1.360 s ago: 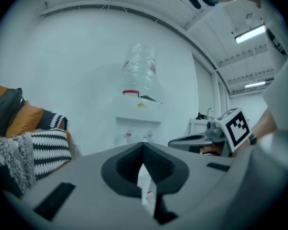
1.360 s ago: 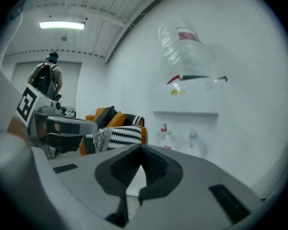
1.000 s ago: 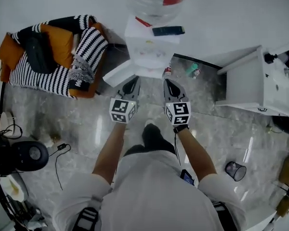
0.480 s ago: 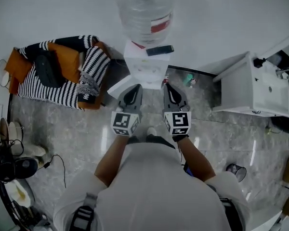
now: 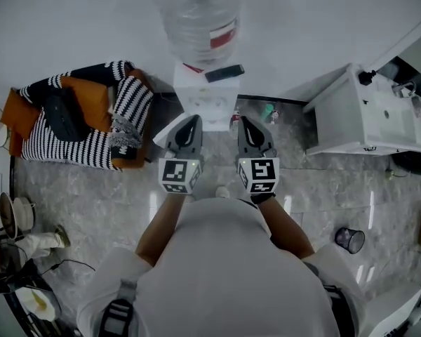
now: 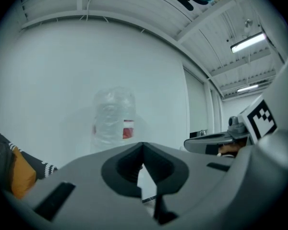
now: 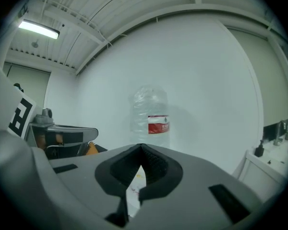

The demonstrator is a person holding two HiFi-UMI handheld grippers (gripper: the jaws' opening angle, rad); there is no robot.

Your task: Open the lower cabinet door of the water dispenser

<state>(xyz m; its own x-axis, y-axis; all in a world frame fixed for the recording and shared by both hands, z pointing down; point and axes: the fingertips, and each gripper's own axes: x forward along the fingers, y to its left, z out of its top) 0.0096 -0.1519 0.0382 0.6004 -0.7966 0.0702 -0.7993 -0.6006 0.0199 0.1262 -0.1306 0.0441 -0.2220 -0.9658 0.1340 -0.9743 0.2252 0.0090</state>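
Note:
The white water dispenser (image 5: 207, 98) stands against the wall with a clear bottle (image 5: 200, 12) on top and a dark flat device (image 5: 224, 73) on its lid. A white panel (image 5: 161, 138) juts out from its lower left, mostly hidden behind my left gripper. Both grippers hover side by side in front of the dispenser, touching nothing. My left gripper (image 5: 193, 121) is shut and empty; its jaws (image 6: 143, 143) meet below the bottle (image 6: 114, 116). My right gripper (image 5: 245, 122) is shut and empty too, its tips (image 7: 142, 146) below the bottle (image 7: 150, 119).
A striped chair with orange cushions (image 5: 77, 121) stands left of the dispenser. A white cabinet unit (image 5: 365, 114) sits at the right. Small bottles (image 5: 268, 111) stand by the wall, and a black mesh cup (image 5: 350, 240) is on the marble floor.
Both grippers have risen together, still shut. The head camera has risen too, so the dispenser looks smaller and its jutting white panel is now mostly hidden by the left gripper.

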